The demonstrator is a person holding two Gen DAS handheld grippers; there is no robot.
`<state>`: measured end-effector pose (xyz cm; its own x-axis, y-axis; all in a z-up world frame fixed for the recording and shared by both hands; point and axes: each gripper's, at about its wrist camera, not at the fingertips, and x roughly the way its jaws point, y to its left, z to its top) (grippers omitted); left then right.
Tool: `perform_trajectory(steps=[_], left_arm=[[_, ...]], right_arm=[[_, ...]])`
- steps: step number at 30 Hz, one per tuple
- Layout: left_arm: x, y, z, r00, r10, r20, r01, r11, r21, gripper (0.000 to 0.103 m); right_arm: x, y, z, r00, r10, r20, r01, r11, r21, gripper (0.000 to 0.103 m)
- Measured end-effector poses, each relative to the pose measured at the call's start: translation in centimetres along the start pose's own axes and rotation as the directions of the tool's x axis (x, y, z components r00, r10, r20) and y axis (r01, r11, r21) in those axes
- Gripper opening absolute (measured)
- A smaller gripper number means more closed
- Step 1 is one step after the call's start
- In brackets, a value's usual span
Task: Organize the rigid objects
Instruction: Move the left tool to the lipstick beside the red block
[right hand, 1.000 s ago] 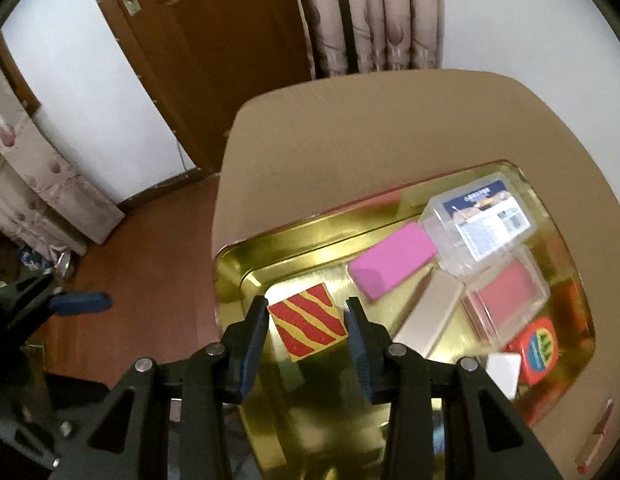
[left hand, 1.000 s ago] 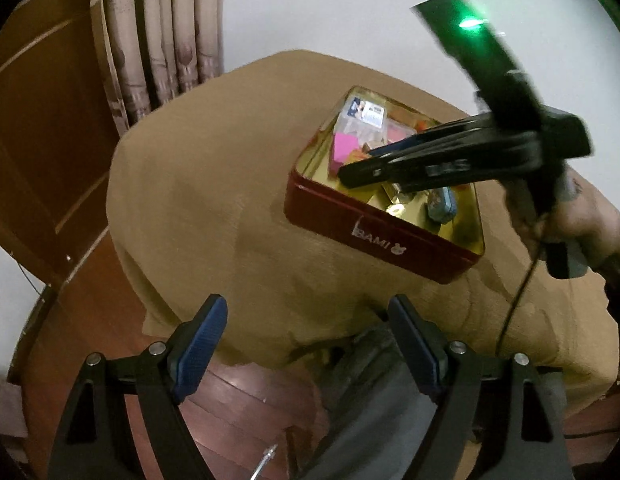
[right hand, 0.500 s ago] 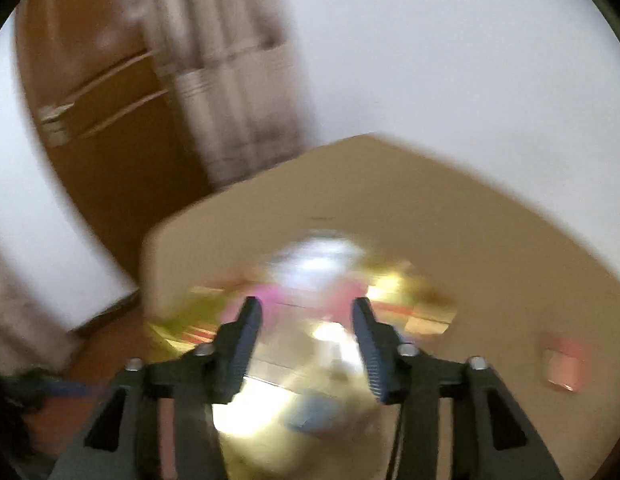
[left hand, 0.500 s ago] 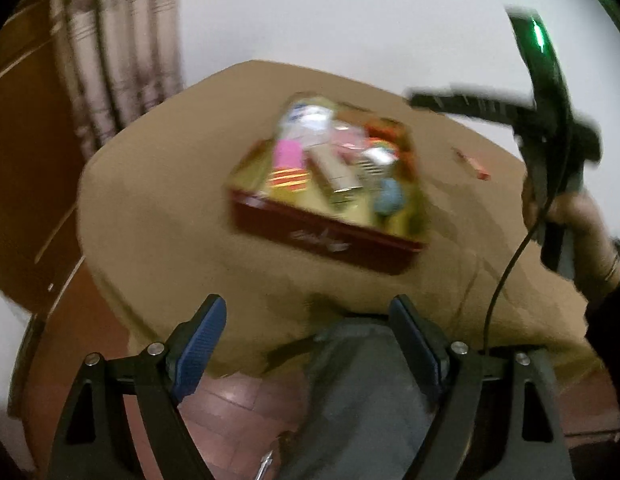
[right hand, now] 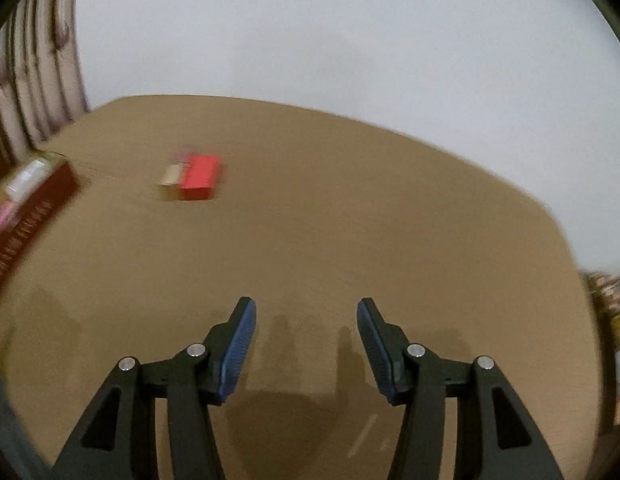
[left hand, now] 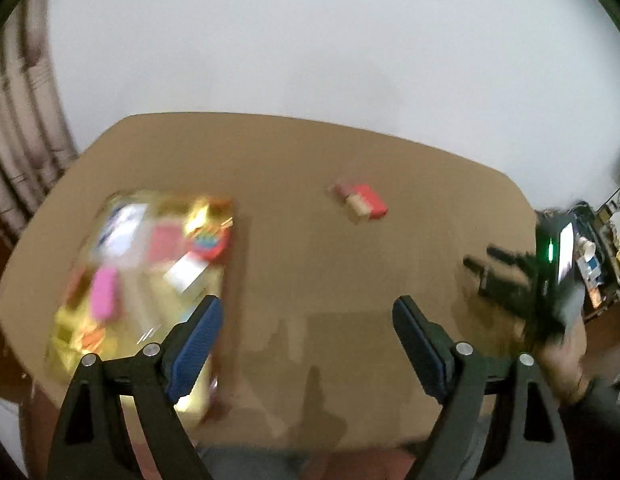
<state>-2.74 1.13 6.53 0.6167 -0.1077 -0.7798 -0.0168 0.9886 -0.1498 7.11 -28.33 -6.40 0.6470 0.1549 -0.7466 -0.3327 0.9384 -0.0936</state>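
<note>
A red and tan small box (left hand: 364, 200) lies alone on the brown table, also in the right wrist view (right hand: 193, 178), far left of centre. A gold tin with red sides (left hand: 69, 344) holds several small items, such as a pink block (left hand: 103, 294); its red side shows in the right wrist view (right hand: 25, 220). My left gripper (left hand: 305, 328) is open and empty, over the table just right of the tin. My right gripper (right hand: 305, 332) is open and empty above bare table; it also shows blurred in the left wrist view (left hand: 510, 276).
The brown table (right hand: 350, 220) stands against a white wall. Curtains (right hand: 33, 80) hang at the left. Cluttered items (left hand: 598, 248) sit beyond the table's right edge.
Both grippers have swung right, away from the tin. The right gripper left the tin and opened wider. The red and tan box has come into view.
</note>
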Motion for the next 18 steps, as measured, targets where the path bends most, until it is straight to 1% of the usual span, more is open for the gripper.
perform_trajectory(steps=[2,3,5,7,9,10,12,13,14,16,18], left_arm=[[2.3,-0.4,2.4,0.999,-0.015,-0.029,0.014,0.999,-0.034,0.084],[4.0,-0.6,4.1,0.999,-0.014,-0.04,0.012,0.998,-0.06,0.084],[6.2,-0.7,6.2,0.998,0.0,-0.07,-0.007,0.995,-0.098,0.084],[9.3,-0.6,8.7,0.995,-0.015,-0.099,0.0,0.989,-0.151,0.083],[11.8,-0.7,10.1,0.991,0.0,-0.133,-0.022,0.986,-0.168,0.083],[13.3,-0.7,10.7,0.988,0.007,-0.157,-0.037,0.982,-0.187,0.081],[15.7,-0.8,11.5,0.982,-0.008,-0.19,-0.034,0.976,-0.215,0.08],[17.1,-0.7,11.8,0.975,-0.007,-0.22,-0.046,0.971,-0.235,0.074],[18.1,-0.5,12.0,0.971,-0.012,-0.238,-0.052,0.963,-0.263,0.071],[19.9,-0.2,12.2,0.963,-0.033,-0.266,-0.049,0.954,-0.296,0.071],[21.0,-0.2,12.2,0.956,-0.016,-0.292,-0.079,0.947,-0.31,0.071]], right_arm=[[0.6,-1.2,-0.5,1.0,-0.011,0.004,0.011,1.0,0.009,0.054],[0.9,-1.7,-1.0,1.0,0.005,0.002,-0.005,1.0,0.03,0.054],[1.7,-2.6,-1.5,0.998,0.051,-0.029,-0.049,0.996,0.074,0.054],[1.3,-3.5,-1.6,0.996,0.091,0.002,-0.091,0.989,0.116,0.054],[1.2,-4.2,-2.1,0.992,0.124,0.023,-0.126,0.981,0.151,0.055],[1.3,-4.5,-2.1,0.991,0.135,0.023,-0.137,0.977,0.163,0.055],[1.1,-5.1,-2.3,0.987,0.155,0.034,-0.158,0.97,0.183,0.055],[1.0,-4.6,-2.4,0.986,0.163,0.041,-0.168,0.968,0.187,0.055],[1.1,-4.5,-2.3,0.983,0.175,0.046,-0.181,0.965,0.192,0.055],[0.9,-4.7,-2.4,0.981,0.189,0.051,-0.195,0.96,0.198,0.055],[1.5,-4.0,-2.2,0.978,0.198,0.062,-0.207,0.958,0.199,0.055]])
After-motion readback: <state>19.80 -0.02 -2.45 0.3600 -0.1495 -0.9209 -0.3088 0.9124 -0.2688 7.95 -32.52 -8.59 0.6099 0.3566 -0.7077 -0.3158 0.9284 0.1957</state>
